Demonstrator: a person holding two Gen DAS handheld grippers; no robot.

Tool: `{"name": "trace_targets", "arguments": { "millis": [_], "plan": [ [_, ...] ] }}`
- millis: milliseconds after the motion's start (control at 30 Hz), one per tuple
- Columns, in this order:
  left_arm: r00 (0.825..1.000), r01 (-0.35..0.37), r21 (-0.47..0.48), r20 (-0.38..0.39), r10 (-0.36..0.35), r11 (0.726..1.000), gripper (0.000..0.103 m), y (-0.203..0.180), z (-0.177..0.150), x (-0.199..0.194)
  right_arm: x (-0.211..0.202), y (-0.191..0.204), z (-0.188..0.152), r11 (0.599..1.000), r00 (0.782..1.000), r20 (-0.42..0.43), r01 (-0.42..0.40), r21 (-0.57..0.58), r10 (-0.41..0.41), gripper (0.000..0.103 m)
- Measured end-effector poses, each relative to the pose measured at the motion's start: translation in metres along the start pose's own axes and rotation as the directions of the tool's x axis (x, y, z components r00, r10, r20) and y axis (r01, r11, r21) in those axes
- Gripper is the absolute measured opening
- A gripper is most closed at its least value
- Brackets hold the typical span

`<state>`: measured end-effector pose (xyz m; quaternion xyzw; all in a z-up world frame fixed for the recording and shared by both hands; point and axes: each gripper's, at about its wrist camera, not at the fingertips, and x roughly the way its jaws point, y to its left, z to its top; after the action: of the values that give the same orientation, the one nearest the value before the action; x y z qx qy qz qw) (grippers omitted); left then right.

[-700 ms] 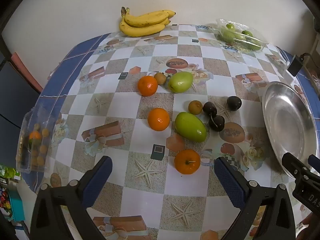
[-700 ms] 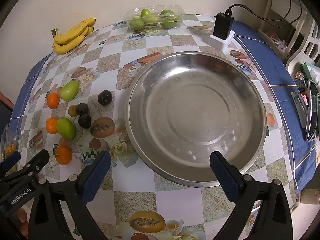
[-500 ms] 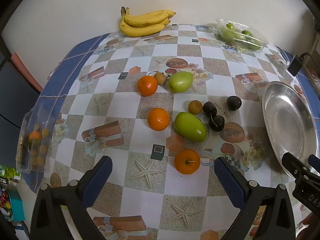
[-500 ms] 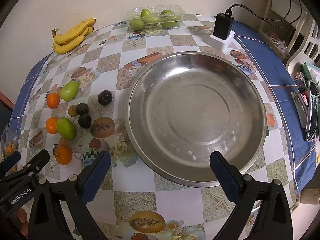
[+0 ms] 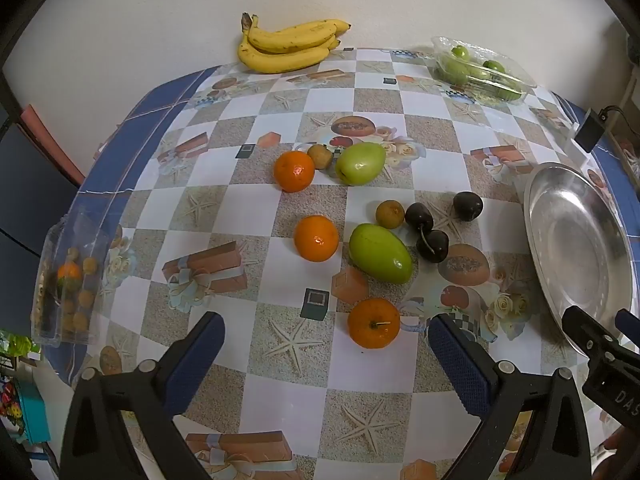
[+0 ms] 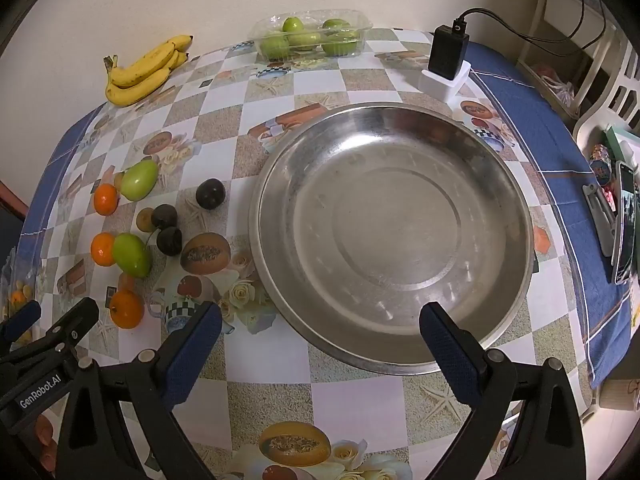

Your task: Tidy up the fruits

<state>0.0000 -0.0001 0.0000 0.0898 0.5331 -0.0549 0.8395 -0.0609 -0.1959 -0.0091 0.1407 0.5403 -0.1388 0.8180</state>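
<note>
Nothing was sorted yet: my metal dish [image 6: 394,240] lay bare, and the oranges [image 5: 373,323], green mangoes [image 5: 380,253] and dark plums [image 5: 432,245] lay loose on the desk [image 5: 280,376] beside it. Both my jaws gaped wide, holding nothing.

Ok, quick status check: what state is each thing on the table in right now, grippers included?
left gripper: open, empty
right gripper: open, empty
metal dish: empty, upright
clear tub of green fruit: lidless, filled
small clear box: holds small fruit; lid unclear
loose oranges: on the cloth, not in the dish
bananas: one bunch
</note>
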Motion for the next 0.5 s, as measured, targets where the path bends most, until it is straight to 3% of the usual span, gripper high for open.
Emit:
{"name": "trace_targets", "arguments": {
  "millis": [500],
  "plan": [
    [1.0,0.001,-0.001,-0.001,-0.001,1.0,0.103,0.0001,0.0,0.0,0.0006,0.001,0.0003,1.0,1.0,-0.002,0.002,-0.001,-0.002,0.099]
  ]
}}
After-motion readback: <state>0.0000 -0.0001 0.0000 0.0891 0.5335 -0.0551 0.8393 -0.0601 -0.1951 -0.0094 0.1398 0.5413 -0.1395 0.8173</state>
